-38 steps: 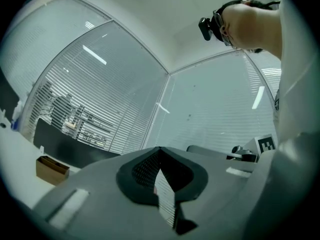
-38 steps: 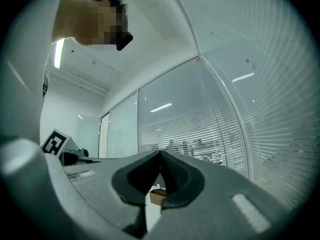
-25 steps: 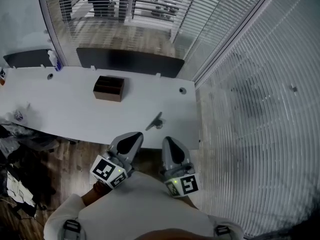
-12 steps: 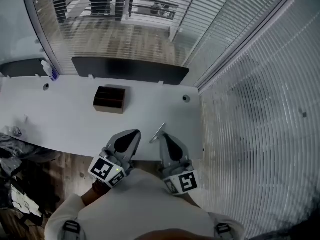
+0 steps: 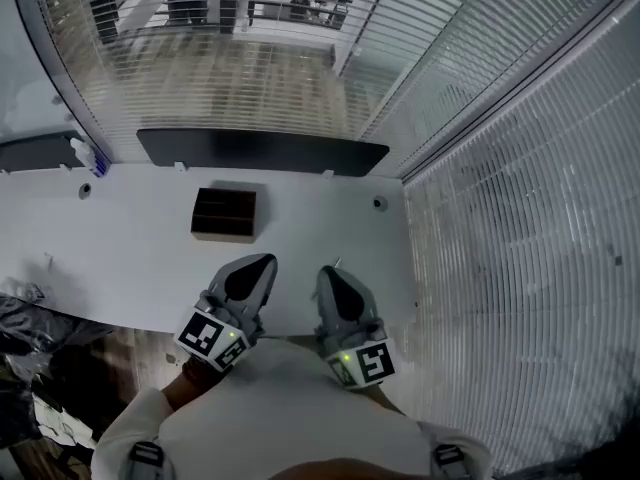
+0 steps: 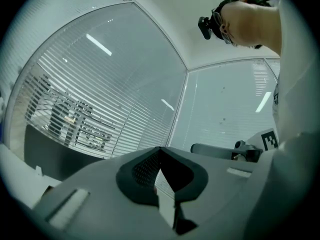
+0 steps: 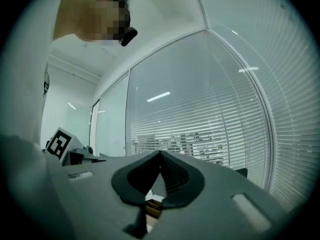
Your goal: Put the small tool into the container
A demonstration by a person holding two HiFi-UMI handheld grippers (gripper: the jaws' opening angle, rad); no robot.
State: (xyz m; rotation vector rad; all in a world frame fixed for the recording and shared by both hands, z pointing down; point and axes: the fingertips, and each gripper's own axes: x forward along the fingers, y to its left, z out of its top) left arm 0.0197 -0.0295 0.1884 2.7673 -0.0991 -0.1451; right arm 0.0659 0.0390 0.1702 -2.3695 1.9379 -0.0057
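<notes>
Both are clenched on nothing: the left tool [image 5: 262,265] and right tool [image 5: 326,271] hover over the near edge of the tabletop [image 5: 110,243]; the small tool [image 5: 337,262] lies just past the right tool's tip (only a sliver shows), apart from the brown container [image 5: 224,214]; descending with jaws closed could knock it off that edge.

Container [image 5: 223,214] sits on desk [image 5: 120,258], mid-desk, nearer the far edge. Panel [image 5: 260,150] stands behind the desk; bottle [image 5: 84,156] at far left. Left gripper [image 5: 264,261] and right gripper [image 5: 326,270] side by side over near edge, container ahead of left one. Tool [image 5: 337,262] tip just beyond right gripper.
</notes>
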